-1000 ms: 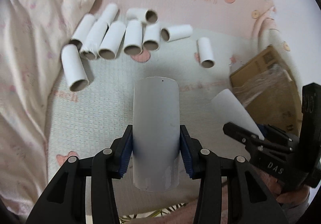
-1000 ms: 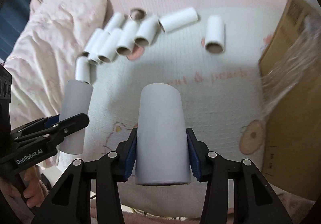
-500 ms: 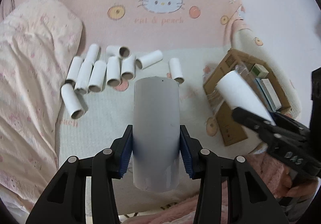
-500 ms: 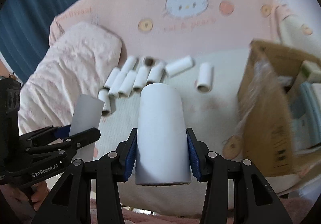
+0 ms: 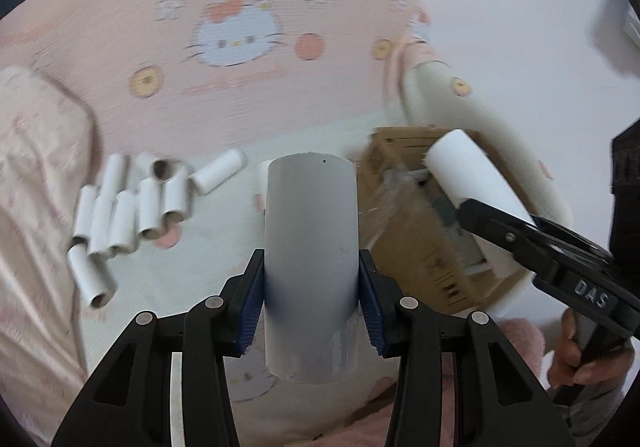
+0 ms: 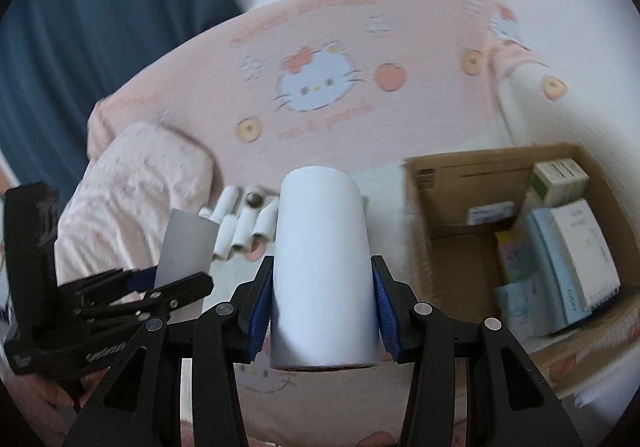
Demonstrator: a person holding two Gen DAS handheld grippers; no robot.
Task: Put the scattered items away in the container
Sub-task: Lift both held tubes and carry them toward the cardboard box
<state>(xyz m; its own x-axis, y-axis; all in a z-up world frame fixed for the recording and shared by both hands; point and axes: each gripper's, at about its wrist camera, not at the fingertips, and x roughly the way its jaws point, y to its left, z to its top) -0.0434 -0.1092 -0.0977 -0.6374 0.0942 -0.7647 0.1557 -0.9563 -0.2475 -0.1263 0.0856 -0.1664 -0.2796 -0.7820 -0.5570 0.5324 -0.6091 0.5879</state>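
Note:
My left gripper (image 5: 311,295) is shut on a white cardboard tube (image 5: 311,247), lifted well above the bed. My right gripper (image 6: 323,303) is shut on a second white tube (image 6: 323,263); in the left wrist view that tube (image 5: 472,175) hangs over the open cardboard box (image 5: 416,247). The box (image 6: 448,183) sits right of centre in the right wrist view, with packets and small boxes inside. Several more white tubes (image 5: 128,215) lie in a loose cluster on the cream mat, far left. In the right wrist view the left gripper (image 6: 176,279) and its tube (image 6: 188,247) show at lower left.
A pink cartoon-cat headboard cushion (image 5: 236,35) rises behind the mat. A crumpled pink quilt (image 6: 136,183) lies to the left. Clear plastic film (image 5: 384,199) hangs at the box's near edge. A blue curtain (image 6: 100,27) and a white wall stand behind. A hand (image 5: 576,351) grips the right tool.
Both grippers have risen and swung right with their tubes, from over the mat toward the box. The loose tubes look smaller and farther off; the box's inside has come into view.

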